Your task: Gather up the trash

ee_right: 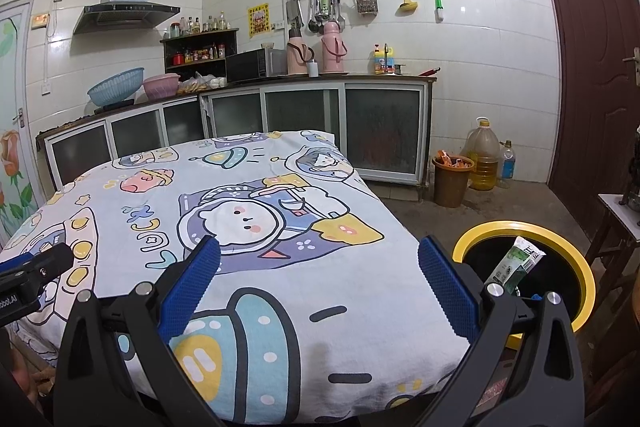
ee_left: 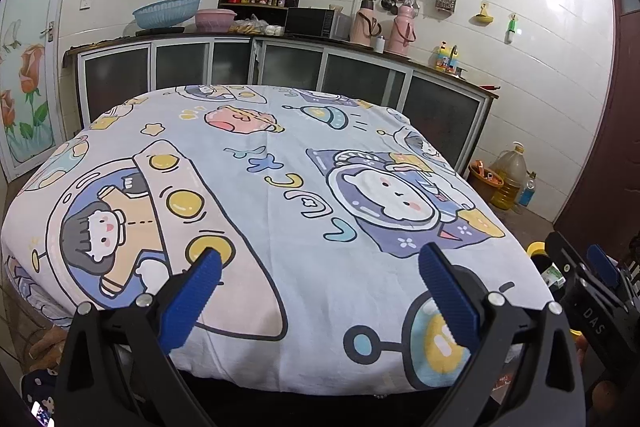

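A black bin with a yellow rim (ee_right: 576, 255) stands on the floor at the table's right side. A green and white carton (ee_right: 516, 265) leans inside it. The bin's rim (ee_left: 534, 250) and the carton (ee_left: 554, 275) show at the right edge of the left wrist view. My left gripper (ee_left: 320, 267) is open and empty above the near edge of the cartoon-print cloth (ee_left: 280, 195). My right gripper (ee_right: 319, 261) is open and empty above the cloth's (ee_right: 240, 211) near right part, left of the bin. It shows in the left wrist view (ee_left: 592, 267).
A kitchen counter (ee_right: 240, 83) with cabinets runs behind the table. A brown bucket (ee_right: 452, 183), an oil jug (ee_right: 484, 155) and a bottle (ee_right: 507, 161) stand on the floor at the back right. A dark red door (ee_right: 592, 67) is on the right, with a small table (ee_right: 616, 219) near it.
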A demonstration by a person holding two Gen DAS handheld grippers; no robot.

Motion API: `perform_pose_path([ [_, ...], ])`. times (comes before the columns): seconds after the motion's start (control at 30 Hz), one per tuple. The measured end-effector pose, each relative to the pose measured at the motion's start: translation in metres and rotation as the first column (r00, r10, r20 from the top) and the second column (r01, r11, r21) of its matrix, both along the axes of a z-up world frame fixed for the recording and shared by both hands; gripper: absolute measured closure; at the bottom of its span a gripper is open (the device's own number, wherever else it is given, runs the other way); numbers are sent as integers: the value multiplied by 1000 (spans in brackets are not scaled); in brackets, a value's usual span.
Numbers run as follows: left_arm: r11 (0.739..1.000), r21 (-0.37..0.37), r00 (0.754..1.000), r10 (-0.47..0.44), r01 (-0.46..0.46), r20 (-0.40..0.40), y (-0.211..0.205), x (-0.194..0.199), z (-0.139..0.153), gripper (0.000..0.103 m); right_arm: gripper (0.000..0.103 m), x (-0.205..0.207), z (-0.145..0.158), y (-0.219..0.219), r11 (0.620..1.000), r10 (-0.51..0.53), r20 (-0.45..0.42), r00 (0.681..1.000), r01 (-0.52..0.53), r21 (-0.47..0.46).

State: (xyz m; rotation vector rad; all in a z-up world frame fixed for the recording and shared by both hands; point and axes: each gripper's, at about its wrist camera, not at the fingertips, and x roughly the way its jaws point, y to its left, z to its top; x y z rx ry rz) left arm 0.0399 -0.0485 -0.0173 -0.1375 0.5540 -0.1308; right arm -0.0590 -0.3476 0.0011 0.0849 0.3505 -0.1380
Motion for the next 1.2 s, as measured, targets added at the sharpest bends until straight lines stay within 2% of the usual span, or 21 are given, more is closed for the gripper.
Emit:
perform_pose_path([
  [1.2, 1000, -13, 1000, 4, -4, -3, -2, -1, -2, 8, 8, 0, -1, -1, 1000, 2, -2, 1000, -2, 2],
])
